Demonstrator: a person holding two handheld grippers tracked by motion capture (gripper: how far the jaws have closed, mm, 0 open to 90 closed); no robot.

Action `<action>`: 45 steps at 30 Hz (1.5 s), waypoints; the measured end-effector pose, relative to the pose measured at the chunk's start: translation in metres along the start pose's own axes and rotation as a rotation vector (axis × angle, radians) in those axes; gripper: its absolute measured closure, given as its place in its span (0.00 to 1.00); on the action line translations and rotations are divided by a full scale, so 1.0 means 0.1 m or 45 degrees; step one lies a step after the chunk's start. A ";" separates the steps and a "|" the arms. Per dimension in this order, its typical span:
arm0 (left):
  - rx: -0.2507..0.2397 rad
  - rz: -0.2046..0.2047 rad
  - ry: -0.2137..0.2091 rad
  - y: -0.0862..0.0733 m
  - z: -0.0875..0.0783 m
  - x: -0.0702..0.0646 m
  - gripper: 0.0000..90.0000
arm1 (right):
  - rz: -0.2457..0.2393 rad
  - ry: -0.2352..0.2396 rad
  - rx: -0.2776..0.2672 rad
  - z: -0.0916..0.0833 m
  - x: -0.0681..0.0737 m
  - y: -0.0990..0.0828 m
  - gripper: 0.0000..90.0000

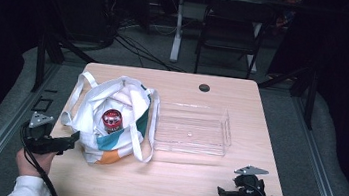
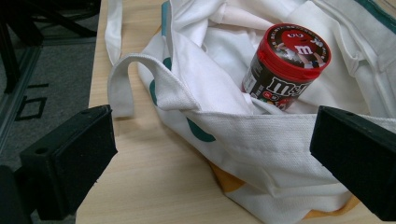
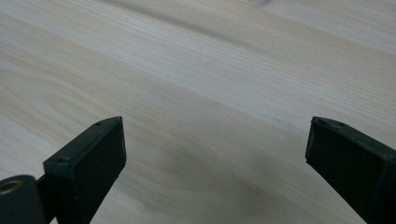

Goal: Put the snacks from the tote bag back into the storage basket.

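Honestly, with both grippers (image 1: 74, 140) (image 1: 221, 192) gaping empty, the floppy white canvas tote (image 2: 261, 140) mid-frame could snag that red-lidded candy jar (image 2: 287, 63).

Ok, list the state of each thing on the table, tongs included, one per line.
Tote bag: mouth open, slumped on the table.
Candy jar: inside the bag, red lid on, tilted.
Clear tray: empty, beside the bag.
Left tongs: open, at the bag's edge.
Right tongs: open, holding nothing, over bare table.
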State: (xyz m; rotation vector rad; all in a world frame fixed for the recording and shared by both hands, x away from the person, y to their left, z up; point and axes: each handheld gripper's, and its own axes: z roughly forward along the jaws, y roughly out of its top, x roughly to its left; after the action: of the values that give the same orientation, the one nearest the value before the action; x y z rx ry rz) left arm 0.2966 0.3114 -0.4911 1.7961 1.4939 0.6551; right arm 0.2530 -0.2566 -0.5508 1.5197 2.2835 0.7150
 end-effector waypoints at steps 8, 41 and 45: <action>0.026 0.051 0.020 0.02 0.00 -0.09 0.00 | -0.001 -0.004 0.013 0.02 0.01 0.00 0.06; 0.047 0.156 -0.026 0.58 0.14 -0.39 0.00 | -0.065 0.138 0.019 0.06 0.11 0.04 0.09; 0.059 0.162 -0.039 0.64 0.21 -0.40 0.00 | -0.061 0.152 0.008 0.07 0.12 0.05 0.08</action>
State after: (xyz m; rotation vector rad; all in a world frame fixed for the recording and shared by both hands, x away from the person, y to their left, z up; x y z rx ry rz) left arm 0.3442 0.2624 -0.4521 1.9408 1.3936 0.6565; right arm 0.2559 -0.2427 -0.5531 1.4560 2.4022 0.8062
